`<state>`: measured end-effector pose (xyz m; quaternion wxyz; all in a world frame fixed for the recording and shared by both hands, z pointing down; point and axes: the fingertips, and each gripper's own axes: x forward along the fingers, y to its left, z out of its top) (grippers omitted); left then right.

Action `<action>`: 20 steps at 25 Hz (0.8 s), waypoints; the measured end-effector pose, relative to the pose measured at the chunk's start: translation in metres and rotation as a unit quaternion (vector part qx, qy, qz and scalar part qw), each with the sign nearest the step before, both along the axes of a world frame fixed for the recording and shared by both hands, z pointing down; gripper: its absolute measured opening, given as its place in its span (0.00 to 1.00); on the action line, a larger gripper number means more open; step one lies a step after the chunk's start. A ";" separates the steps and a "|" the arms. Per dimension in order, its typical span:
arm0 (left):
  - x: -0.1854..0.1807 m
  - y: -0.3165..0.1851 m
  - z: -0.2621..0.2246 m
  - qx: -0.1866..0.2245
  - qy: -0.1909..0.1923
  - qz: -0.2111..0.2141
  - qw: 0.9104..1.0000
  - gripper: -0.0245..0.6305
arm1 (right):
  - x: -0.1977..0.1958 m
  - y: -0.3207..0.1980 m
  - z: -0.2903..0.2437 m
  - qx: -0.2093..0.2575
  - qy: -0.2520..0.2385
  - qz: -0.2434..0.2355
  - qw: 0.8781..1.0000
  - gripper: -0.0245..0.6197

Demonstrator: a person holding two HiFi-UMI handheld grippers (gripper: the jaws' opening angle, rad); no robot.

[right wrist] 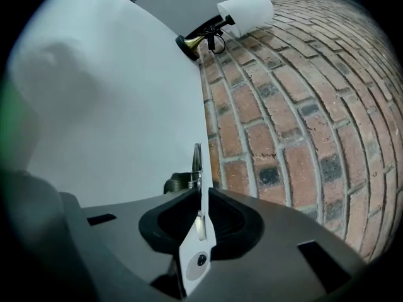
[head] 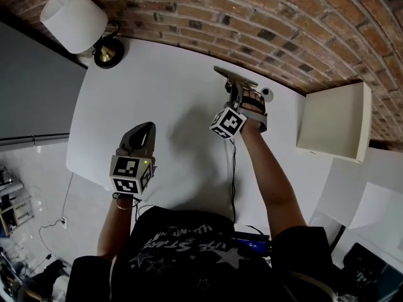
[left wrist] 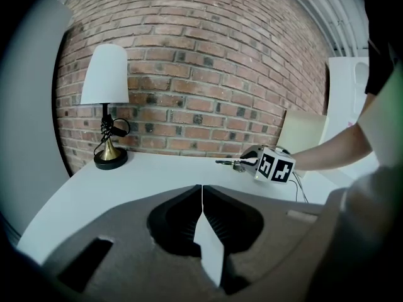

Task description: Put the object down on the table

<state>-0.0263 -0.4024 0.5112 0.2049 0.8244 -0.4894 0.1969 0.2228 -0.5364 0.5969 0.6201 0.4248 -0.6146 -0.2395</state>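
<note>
White table (head: pixel 176 99); red-brown brick wall (head: pixel 283 24) with pale mortar. Lamp (head: pixel 74 19) — white shade, brass base. Silvery metal clip (head: pixel 234 75). Marker cubes (head: pixel 130 175) (head: pixel 228 123) — black squares on white.

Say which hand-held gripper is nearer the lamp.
Left. The left hand-held gripper is diagonally in front of the lamp; the right hand-held gripper, clamping a metal object, is farther along the wall.
</note>
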 end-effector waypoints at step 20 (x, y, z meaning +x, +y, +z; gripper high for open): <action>-0.022 0.064 -0.062 0.072 0.049 0.054 0.995 0.07 | -0.013 0.101 -0.091 0.072 -0.047 0.076 0.993 0.15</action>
